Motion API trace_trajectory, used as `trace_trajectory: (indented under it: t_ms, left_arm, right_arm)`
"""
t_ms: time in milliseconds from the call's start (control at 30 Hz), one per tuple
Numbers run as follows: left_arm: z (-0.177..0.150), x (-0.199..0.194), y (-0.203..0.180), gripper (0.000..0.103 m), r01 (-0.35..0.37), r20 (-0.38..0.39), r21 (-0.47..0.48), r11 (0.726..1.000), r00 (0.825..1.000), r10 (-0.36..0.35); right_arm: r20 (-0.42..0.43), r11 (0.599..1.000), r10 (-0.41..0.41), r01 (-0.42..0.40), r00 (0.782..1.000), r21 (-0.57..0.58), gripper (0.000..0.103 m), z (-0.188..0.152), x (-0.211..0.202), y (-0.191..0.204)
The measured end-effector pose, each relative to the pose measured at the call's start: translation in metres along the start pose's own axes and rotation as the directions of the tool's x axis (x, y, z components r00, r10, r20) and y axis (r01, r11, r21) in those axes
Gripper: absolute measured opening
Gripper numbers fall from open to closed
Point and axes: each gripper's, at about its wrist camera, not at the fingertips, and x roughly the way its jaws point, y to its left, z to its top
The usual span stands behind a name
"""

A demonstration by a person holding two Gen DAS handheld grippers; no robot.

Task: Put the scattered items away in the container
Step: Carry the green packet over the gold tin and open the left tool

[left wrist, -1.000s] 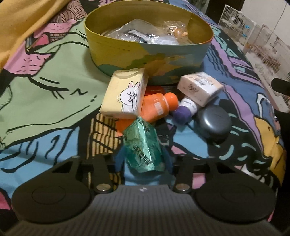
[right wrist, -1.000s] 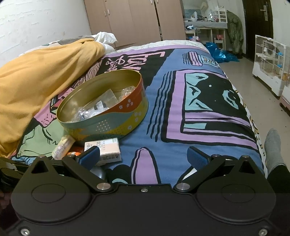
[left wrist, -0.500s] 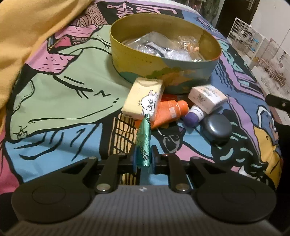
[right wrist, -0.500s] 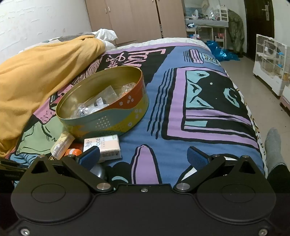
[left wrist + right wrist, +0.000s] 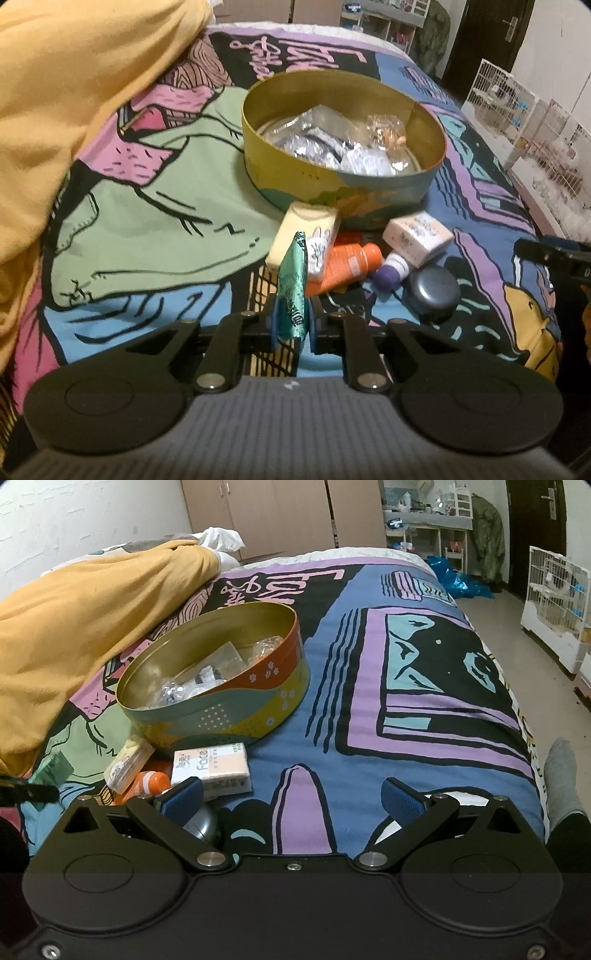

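Observation:
My left gripper [image 5: 291, 325] is shut on a green foil packet [image 5: 293, 291], held edge-up above the bedspread. Beyond it stands the round tin [image 5: 343, 184], open, with clear plastic bags inside. In front of the tin lie a yellow tissue pack with a rabbit [image 5: 306, 240], an orange bottle [image 5: 345, 266], a purple-capped tube [image 5: 393, 269], a white tissue pack [image 5: 417, 238] and a dark round case [image 5: 432, 291]. My right gripper [image 5: 291, 797] stands open over the bedspread, right of the pile, with nothing between its fingers. The tin [image 5: 221, 698] and white tissue pack [image 5: 212, 768] show there too.
A yellow blanket [image 5: 74, 92] is heaped along the left side of the bed. The colourful bedspread [image 5: 406, 701] stretches to the right of the tin. A socked foot [image 5: 561, 775] is at the bed's right edge, and white cages [image 5: 554, 602] stand on the floor.
The left gripper closed on the green packet, squeezing it flat, and lifted it off the bedspread while drawing back from the pile. The right gripper stayed put.

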Motion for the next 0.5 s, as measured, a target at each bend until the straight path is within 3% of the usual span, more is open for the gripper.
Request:
trace_trajectory:
  t_ms: [500]
  left_arm:
    - [0.032, -0.029, 0.003, 0.018, -0.035, 0.098, 0.018, 0.999, 0.995, 0.033]
  right_arm:
    - [-0.005, 1.0, 0.008, -0.008, 1.0, -0.002, 0.103, 0.0, 0.001, 0.0]
